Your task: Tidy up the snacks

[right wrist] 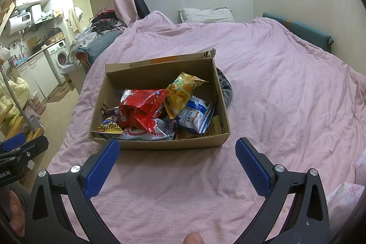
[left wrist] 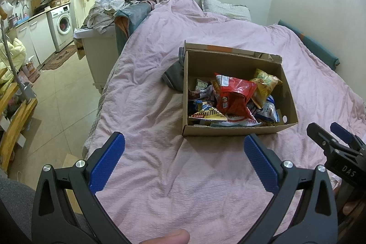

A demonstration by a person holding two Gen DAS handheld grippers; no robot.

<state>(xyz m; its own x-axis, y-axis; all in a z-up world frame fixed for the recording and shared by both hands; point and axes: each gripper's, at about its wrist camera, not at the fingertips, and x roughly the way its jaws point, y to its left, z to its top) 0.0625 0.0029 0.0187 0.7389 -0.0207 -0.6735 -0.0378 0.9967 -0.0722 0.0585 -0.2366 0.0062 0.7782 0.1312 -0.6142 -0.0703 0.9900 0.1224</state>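
An open cardboard box (left wrist: 231, 130) (right wrist: 160, 144) sits on the pink bedspread. Inside lie several snack packets: a crumpled red bag (left wrist: 235, 95) (right wrist: 141, 110) on top, a yellow bag (left wrist: 264, 85) (right wrist: 183, 92) leaning at the back, a blue and white bag (left wrist: 268, 110) (right wrist: 196, 114), and a yellow-black packet (left wrist: 207, 113) (right wrist: 109, 126). My left gripper (left wrist: 184, 140) hovers open over the bedspread just short of the box, holding nothing. My right gripper (right wrist: 177, 145) is open too, at the box's near wall, empty. The right gripper's tips (left wrist: 329, 132) show at the left view's right edge.
A grey checked cloth (left wrist: 175, 74) (right wrist: 225, 88) lies against the box's far side. A pillow (right wrist: 205, 15) rests at the head of the bed by the wall. Left of the bed are a clothes-heaped cabinet (left wrist: 100, 38), tiled floor and a washing machine (left wrist: 63, 23).
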